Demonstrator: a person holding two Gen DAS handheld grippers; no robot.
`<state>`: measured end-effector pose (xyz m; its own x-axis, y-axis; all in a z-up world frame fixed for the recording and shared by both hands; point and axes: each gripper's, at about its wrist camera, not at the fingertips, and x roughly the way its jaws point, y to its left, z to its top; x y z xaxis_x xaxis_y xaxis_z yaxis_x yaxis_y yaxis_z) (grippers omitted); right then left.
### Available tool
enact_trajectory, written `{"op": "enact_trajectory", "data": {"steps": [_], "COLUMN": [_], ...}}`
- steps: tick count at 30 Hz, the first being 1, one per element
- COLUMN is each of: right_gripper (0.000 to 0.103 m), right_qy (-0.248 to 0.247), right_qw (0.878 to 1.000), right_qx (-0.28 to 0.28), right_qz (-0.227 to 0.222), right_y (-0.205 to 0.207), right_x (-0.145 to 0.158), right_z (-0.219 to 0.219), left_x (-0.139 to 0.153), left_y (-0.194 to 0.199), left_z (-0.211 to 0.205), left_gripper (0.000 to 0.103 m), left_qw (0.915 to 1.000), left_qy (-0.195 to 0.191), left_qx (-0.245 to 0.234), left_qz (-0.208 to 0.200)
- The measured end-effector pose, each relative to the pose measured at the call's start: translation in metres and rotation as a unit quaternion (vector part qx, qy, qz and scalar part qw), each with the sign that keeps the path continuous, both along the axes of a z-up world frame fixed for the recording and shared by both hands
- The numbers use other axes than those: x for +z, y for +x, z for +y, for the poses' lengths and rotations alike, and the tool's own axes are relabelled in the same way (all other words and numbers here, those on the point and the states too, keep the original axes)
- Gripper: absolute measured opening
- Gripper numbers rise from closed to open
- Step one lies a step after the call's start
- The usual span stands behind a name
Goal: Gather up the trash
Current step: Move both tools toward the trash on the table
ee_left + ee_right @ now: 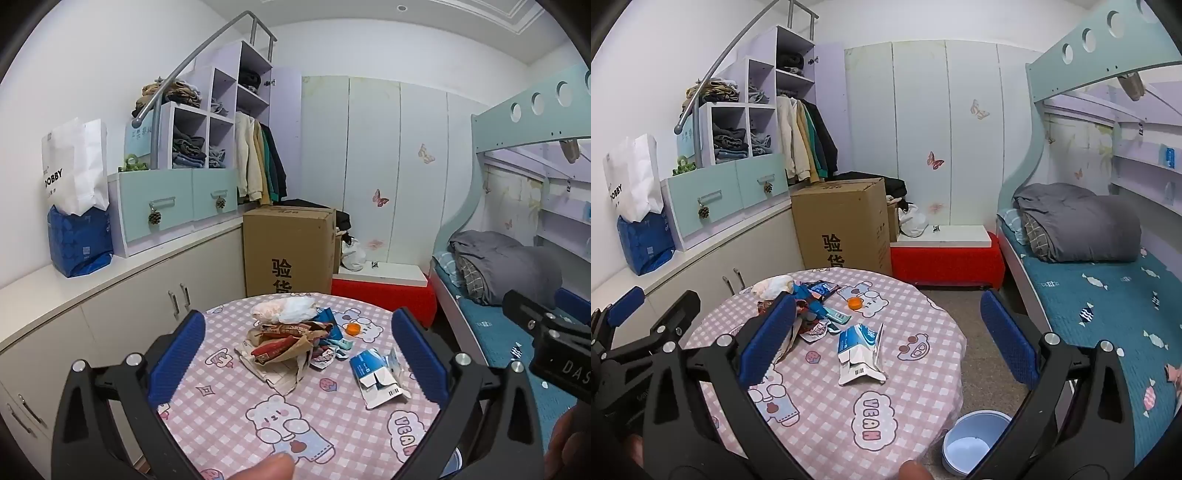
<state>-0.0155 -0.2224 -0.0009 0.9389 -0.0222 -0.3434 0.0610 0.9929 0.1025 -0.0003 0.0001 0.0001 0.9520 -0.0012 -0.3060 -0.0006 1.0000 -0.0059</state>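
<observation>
Pink checked tablecloth [229, 417] with cartoon bears covers the round table, and on it sits a heap of crumpled wrappers and paper scraps [291, 339], a torn blue-and-white carton [858, 350] just beside it. Left gripper [295, 354] hovers with jaws spread wide, nothing between them. Right gripper [882, 341] likewise spread, empty. A pale blue round bin [971, 439] stands on the floor by the table.
</observation>
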Motion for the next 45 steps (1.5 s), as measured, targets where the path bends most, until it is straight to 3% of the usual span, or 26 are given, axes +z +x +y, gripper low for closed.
{"op": "enact_trajectory", "data": {"steps": [35, 45], "right_gripper": [0.098, 0.098], "right_qy": [-0.006, -0.005], "right_qw": [0.999, 0.995], "right_qx": [0.007, 0.011], "right_qz": [0.031, 0.096], "right_y": [0.040, 0.089], "right_x": [-0.017, -0.056], "right_z": [0.006, 0.003], "left_x": [-0.024, -0.057], "left_y": [0.030, 0.060], "left_z": [0.018, 0.030], "left_gripper": [0.099, 0.099], "left_qw": [0.9997, 0.9975], "left_qy": [0.003, 0.002], "left_qx": [0.008, 0.025], "left_qz": [0.021, 0.066]}}
